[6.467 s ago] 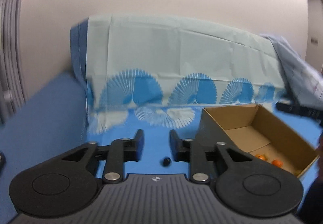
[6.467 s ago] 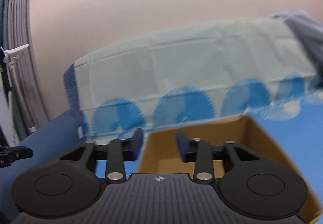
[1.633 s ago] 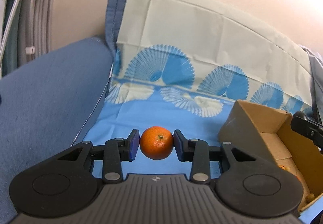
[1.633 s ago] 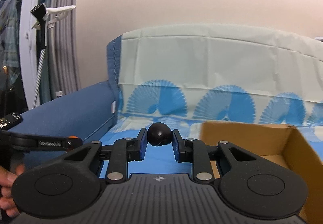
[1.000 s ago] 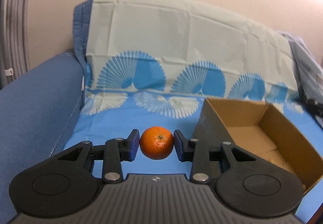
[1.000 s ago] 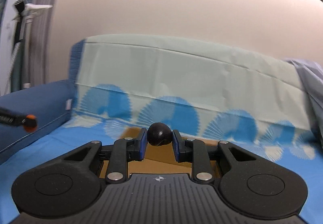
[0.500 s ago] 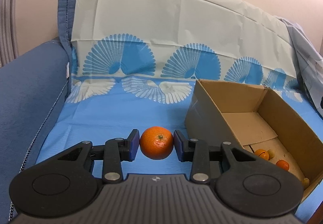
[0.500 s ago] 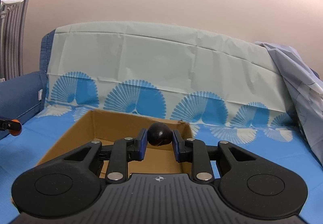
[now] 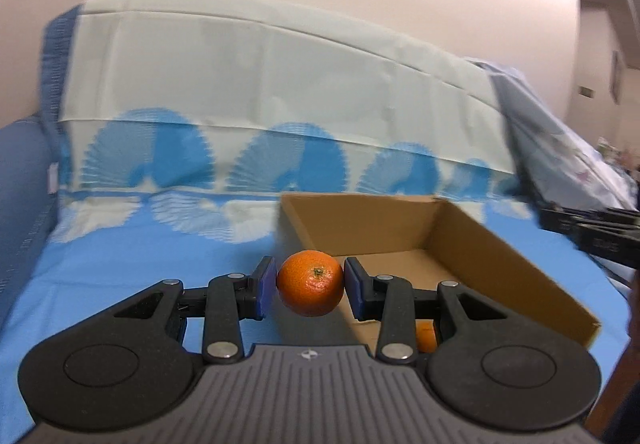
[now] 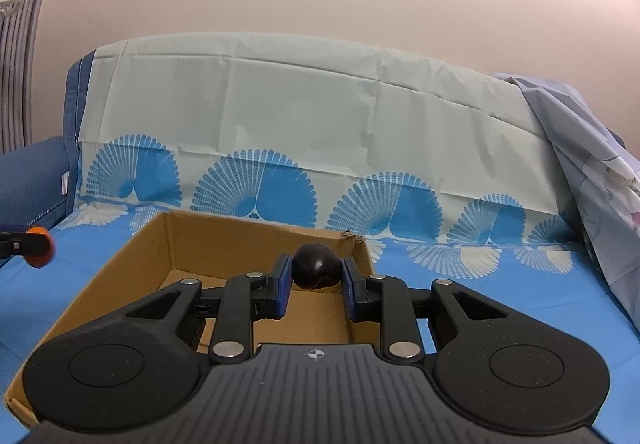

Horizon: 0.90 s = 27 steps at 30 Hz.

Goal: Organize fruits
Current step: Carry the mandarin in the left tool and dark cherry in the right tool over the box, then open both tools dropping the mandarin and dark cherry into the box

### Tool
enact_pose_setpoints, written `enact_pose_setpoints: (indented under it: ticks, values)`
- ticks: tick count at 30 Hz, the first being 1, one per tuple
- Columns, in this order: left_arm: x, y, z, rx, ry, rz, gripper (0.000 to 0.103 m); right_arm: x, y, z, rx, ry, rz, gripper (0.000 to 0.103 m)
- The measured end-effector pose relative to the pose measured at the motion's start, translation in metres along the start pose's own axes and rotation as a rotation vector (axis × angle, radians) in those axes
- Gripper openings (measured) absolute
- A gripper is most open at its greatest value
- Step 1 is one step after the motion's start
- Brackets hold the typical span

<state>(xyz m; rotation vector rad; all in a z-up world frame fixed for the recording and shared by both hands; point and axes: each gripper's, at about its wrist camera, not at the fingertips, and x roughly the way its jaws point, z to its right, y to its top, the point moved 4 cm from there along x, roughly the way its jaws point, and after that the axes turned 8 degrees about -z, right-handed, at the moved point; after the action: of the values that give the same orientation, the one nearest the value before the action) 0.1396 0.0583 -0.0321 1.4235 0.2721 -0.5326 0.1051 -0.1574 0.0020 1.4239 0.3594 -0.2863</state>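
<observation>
My left gripper (image 9: 310, 284) is shut on an orange mandarin (image 9: 310, 282), held in the air at the left near edge of an open cardboard box (image 9: 500, 256). Another orange fruit (image 9: 425, 336) shows inside the box behind the right finger. My right gripper (image 10: 314, 275) is shut on a small dark round fruit (image 10: 316, 266), held over the inside of the same box (image 10: 120, 276). The left gripper's tip with the mandarin shows at the far left of the right wrist view (image 10: 34, 242).
The box sits on a blue patterned cloth (image 9: 120, 256) over a blue sofa (image 10: 32, 172), with the backrest (image 10: 300, 112) behind. A grey-blue crumpled sheet (image 10: 592, 164) lies at the right. The right gripper's body shows at the right edge in the left wrist view (image 9: 600, 234).
Both grippers kept their fruit. The left gripper moved right toward the box; the box now lies straight ahead. The right gripper moved closer over the box's inside.
</observation>
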Motion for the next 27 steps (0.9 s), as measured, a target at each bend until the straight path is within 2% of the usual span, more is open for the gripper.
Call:
enact_pose_setpoints:
  ticks: [6,14,15,16,17,23,25,27]
  values:
    - [0.014,-0.003,0.043,0.074,-0.095,0.026,0.041,0.009,-0.001,-0.004,-0.034,-0.009,-0.025,0.027]
    - [0.029,-0.016,0.078,0.187,-0.156,-0.02,0.043,0.019,-0.006,-0.005,-0.061,-0.039,-0.07,0.029]
    - [0.03,-0.017,0.079,0.195,-0.157,-0.026,0.047,0.021,-0.006,-0.004,-0.059,-0.054,-0.079,0.039]
    - [0.03,-0.018,0.081,0.201,-0.153,-0.021,0.058,0.023,-0.007,-0.003,-0.056,-0.062,-0.086,0.053]
    - [0.028,-0.019,0.081,0.202,-0.152,-0.012,0.065,0.023,-0.007,-0.002,-0.047,-0.064,-0.089,0.056]
    - [0.021,-0.016,0.077,0.18,-0.155,0.003,0.078,0.02,-0.009,-0.001,-0.025,-0.06,-0.09,0.079]
    - [0.018,-0.017,0.075,0.163,-0.149,-0.001,0.081,0.016,-0.01,-0.001,-0.016,-0.059,-0.085,0.09]
    - [0.013,-0.021,0.074,0.146,-0.15,-0.014,0.081,0.01,-0.011,0.0,-0.009,-0.061,-0.08,0.097]
